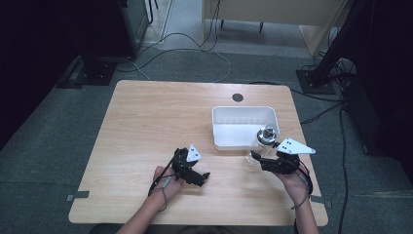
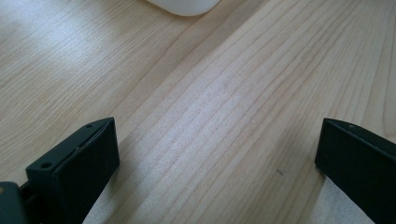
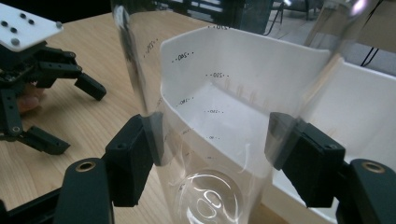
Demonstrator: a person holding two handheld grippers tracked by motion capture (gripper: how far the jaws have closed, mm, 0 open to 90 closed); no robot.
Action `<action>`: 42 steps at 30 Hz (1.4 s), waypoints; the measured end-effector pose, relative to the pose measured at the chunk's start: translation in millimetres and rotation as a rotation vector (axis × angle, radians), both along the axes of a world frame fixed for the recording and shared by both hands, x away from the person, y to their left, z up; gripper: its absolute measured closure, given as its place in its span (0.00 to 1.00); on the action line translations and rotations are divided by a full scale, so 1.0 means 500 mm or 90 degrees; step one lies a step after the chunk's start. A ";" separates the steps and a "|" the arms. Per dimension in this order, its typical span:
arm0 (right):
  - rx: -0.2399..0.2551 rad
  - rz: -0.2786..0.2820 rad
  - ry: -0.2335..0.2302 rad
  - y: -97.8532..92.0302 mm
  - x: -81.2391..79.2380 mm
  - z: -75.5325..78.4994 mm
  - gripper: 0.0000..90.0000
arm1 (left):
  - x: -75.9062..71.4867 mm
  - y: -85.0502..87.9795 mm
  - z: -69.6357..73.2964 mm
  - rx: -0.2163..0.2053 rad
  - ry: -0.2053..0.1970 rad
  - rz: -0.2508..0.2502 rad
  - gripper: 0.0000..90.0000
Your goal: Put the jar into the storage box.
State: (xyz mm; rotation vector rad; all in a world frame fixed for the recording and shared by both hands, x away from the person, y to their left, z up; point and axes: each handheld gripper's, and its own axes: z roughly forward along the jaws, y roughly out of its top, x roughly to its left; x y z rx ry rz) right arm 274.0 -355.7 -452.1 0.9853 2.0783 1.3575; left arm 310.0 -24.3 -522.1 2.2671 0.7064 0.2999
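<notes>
My right gripper (image 1: 258, 158) is shut on a clear graduated bottle (image 1: 257, 148) with a silver cap (image 1: 266, 133), held at the near right corner of the white bin (image 1: 243, 109). In the right gripper view both pads press the clear bottle (image 3: 210, 186) from the sides, with printed scale marks on its wall. My left gripper (image 1: 200, 176) rests low over the table, left of the bin, open with nothing between its fingers. In the left gripper view its gripper (image 2: 217, 154) frames bare wood.
The white bin (image 3: 243, 60) is empty and sits right of centre on the wooden table (image 1: 146, 117). A corner of the bin (image 2: 184, 4) shows ahead of the left gripper (image 3: 74, 119). A dark round hole (image 1: 237, 97) lies behind the bin. Cables run across the floor beyond.
</notes>
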 end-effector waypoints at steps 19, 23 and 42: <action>0.043 -0.004 -0.114 0.012 0.009 0.070 0.35 | -0.005 0.002 0.000 0.000 0.000 0.017 0.00; 0.070 -0.072 -0.103 0.010 0.056 0.030 0.35 | -0.009 0.005 0.000 0.000 -0.001 0.022 0.00; 0.042 -0.197 -0.028 0.056 0.154 -0.089 0.35 | -0.017 0.009 0.000 0.000 0.000 0.031 0.00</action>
